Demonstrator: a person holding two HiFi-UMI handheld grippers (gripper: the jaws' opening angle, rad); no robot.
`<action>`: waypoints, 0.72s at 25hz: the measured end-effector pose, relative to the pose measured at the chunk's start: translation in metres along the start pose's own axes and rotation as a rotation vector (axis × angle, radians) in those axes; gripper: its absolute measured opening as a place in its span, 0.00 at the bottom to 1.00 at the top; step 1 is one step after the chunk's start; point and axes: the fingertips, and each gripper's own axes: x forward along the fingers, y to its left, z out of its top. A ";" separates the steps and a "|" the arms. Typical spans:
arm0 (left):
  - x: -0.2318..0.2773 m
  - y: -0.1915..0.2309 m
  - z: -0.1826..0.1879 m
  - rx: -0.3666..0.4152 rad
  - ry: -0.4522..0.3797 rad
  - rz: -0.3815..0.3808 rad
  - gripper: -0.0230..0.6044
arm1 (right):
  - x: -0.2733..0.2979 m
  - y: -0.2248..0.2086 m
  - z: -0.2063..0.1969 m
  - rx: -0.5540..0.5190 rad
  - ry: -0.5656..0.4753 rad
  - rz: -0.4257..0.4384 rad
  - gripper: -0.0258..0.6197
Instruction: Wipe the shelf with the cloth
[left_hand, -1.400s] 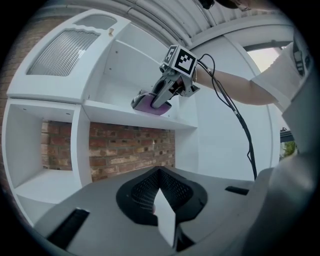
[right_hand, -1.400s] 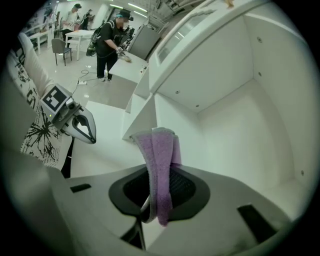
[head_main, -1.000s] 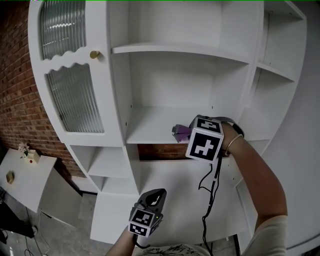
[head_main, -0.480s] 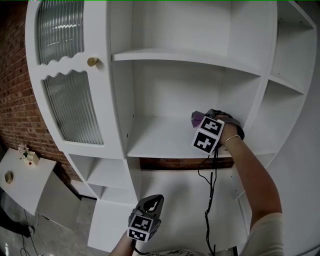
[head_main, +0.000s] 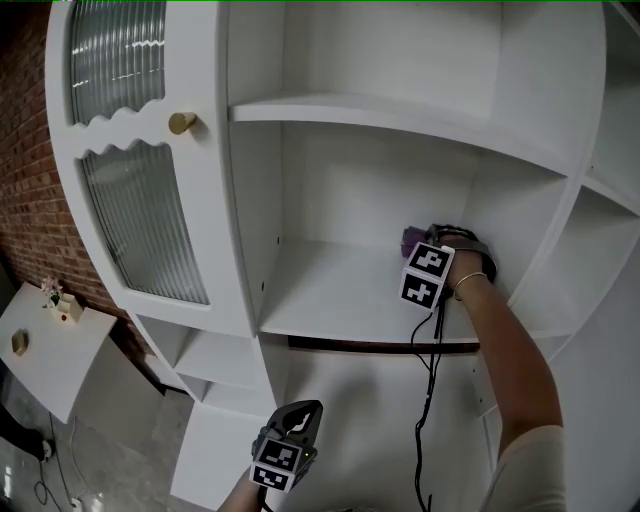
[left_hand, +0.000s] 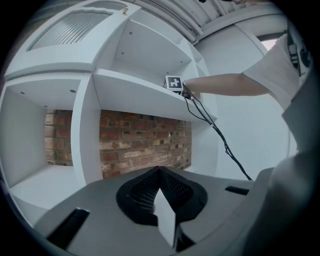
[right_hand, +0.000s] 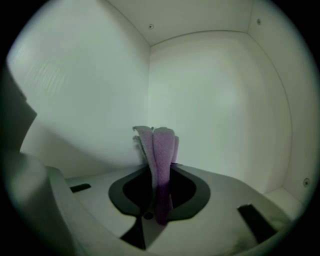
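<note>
Deep in the white cabinet's middle bay, your right gripper (head_main: 418, 250) has its jaws clamped on a folded purple cloth (head_main: 411, 238). The fabric stands up out of the clamp near the back right corner, over the shelf (head_main: 330, 290). Whether the cloth touches the board cannot be told from any view. Your left gripper (head_main: 300, 415) hangs low in front of the lower bays, jaws closed together on nothing.

The risks start with the grip. Only a narrow fold sits in the clamp, and a hard sideways drag across the paint would likely pull it free. If you tilt the tool too low, the bare jaw tips could scrape the board instead of the cloth. The side wall (head_main: 520, 210) is close, so a wide sweep to the right may knock the marker cube (head_main: 428, 275) against it. The black cable (head_main: 430, 370) drops over the shelf's front edge and could catch there as you pull back.
</note>
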 end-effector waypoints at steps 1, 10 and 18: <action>0.002 0.001 0.000 -0.004 0.001 0.002 0.06 | 0.003 0.000 0.000 -0.006 -0.001 0.000 0.16; 0.011 -0.006 -0.004 -0.017 0.015 -0.008 0.06 | 0.005 0.018 -0.002 0.061 -0.023 0.114 0.16; 0.002 -0.010 -0.001 -0.007 0.008 -0.005 0.06 | -0.013 0.035 -0.006 0.075 -0.018 0.170 0.16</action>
